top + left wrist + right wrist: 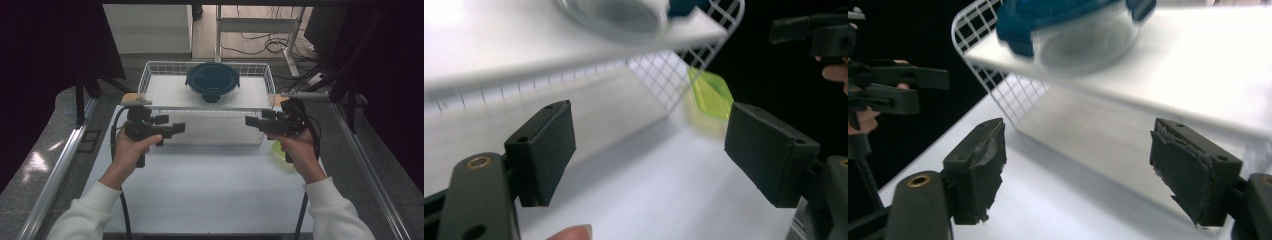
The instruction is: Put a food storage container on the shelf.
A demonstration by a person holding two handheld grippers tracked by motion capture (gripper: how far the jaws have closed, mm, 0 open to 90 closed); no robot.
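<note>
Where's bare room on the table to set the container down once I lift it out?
The white table is bare between both forearms, in front of the wire basket. Inside the basket, the lidded container leaves bare floor on either side. Crowded spot: the yellow-green piece under the right tongs.

The right hand (299, 150) hides most of the yellow-green thing (276, 148); the container (1073, 30) is blurred.
</note>
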